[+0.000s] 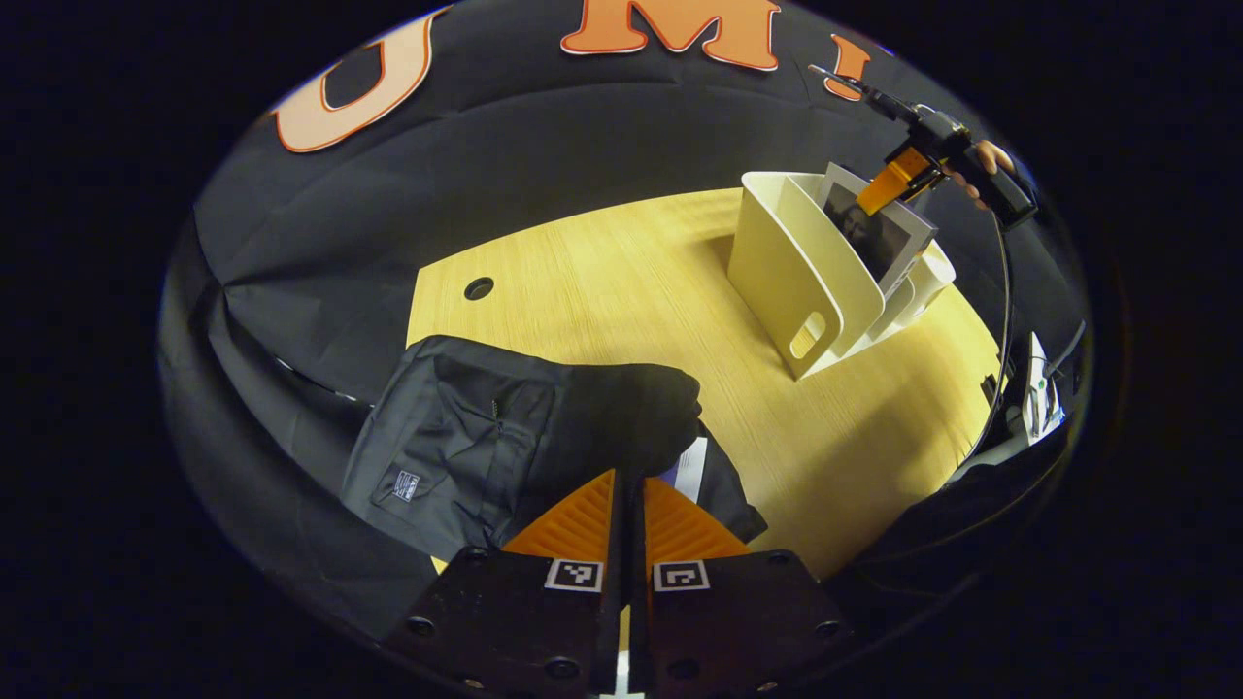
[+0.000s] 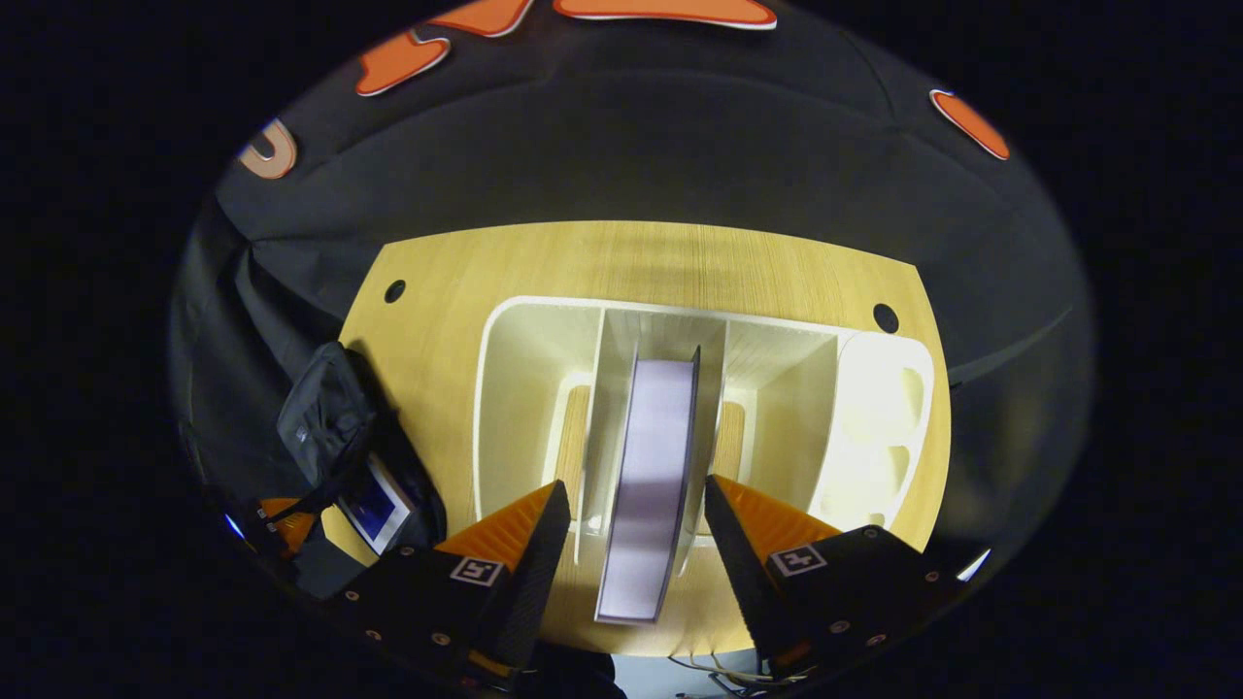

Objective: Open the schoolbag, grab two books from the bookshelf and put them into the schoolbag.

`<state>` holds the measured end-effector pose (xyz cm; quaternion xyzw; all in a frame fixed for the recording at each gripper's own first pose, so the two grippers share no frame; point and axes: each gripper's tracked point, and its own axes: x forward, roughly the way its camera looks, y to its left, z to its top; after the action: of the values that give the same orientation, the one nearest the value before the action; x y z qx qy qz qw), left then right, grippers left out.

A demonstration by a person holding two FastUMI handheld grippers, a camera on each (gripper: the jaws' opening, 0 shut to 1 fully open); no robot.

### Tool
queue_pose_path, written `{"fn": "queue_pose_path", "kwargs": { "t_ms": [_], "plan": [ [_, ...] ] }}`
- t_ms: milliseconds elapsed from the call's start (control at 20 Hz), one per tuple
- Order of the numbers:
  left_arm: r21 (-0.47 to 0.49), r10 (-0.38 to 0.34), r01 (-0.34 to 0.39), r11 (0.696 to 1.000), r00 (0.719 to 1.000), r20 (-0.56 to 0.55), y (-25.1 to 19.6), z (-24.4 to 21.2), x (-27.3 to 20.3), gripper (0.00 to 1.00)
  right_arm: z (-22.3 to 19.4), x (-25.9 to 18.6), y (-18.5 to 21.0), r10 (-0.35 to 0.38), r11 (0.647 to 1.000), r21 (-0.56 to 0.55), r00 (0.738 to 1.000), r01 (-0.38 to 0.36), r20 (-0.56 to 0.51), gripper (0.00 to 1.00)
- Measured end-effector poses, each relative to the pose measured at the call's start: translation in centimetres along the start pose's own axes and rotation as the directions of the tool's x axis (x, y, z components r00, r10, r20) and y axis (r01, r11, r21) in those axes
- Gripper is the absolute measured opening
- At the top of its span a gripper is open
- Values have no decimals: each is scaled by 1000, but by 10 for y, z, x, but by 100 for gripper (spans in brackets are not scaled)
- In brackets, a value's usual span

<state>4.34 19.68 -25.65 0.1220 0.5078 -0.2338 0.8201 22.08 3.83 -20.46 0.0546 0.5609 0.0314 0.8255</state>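
The left gripper point(image 1: 629, 505) is clenched, its two fingers pressed together on a fold of the black fabric schoolbag point(image 1: 456, 442), holding the bag's upper edge up. The schoolbag lies on the pale wooden worktop point(image 1: 631, 291) at its near left part, and inside its opening a book with a white and blue cover point(image 1: 688, 468) shows just beside the fingers.

The right gripper point(image 2: 636, 524) is released, its fingers spread wide on either side of a thin book with a pale lilac cover point(image 2: 653, 476); neither finger touches it. This book stands upright on its edge in the middle compartment of the cream plastic bookshelf point(image 2: 524, 388), which rests on the worktop well apart from the schoolbag. In the left gripper view the right gripper hangs above the bookshelf, with a hand point(image 1: 981, 167) holding it. In the right gripper view the schoolbag lies at the far left, open, with the first book inside.
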Motion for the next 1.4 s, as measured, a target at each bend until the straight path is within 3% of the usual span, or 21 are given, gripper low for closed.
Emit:
{"fn": "queue_pose_path", "kwargs": {
  "t_ms": [150,250,300,350,550,600,650,1000,1100,1150,1400],
  "plan": [
    [-4,11,-11,1000,1000,-9,1,1,0,5,2,14,-2,-25,1000,-5,999,25,-26,66],
    [-5,9,-9,1000,1000,-14,0,1,0,5,1,21,-8,-56,998,-17,998,56,-38,63],
    [-1,6,-6,1000,1000,-14,0,2,1,5,0,21,-8,-60,998,-13,997,60,-42,50],
    [2,3,-3,1000,1000,-15,0,3,1,5,0,21,-8,-61,998,-2,997,61,-48,43],
    [33,-11,11,999,1000,-6,3,5,3,5,-7,9,-8,-80,997,13,995,81,-60,39],
    [40,-17,17,999,1000,-4,3,4,3,5,-10,2,-7,-85,996,8,995,86,-52,30],
    [47,-26,26,999,1000,-2,4,5,2,5,-12,-5,-7,-93,996,3,995,93,-43,39],
    [119,-97,92,989,995,31,9,5,2,5,-46,-70,-4,-145,988,58,989,143,29,38],
    [145,-121,114,983,992,39,10,4,1,10,-64,-87,3,-147,985,99,988,142,42,38],
    [156,-135,127,979,990,40,9,4,1,5,-74,-93,7,-150,983,116,988,144,45,38],
    [198,-206,194,961,978,42,9,2,-1,5,-126,-110,22,-162,955,261,985,142,56,37]
  ]
}}
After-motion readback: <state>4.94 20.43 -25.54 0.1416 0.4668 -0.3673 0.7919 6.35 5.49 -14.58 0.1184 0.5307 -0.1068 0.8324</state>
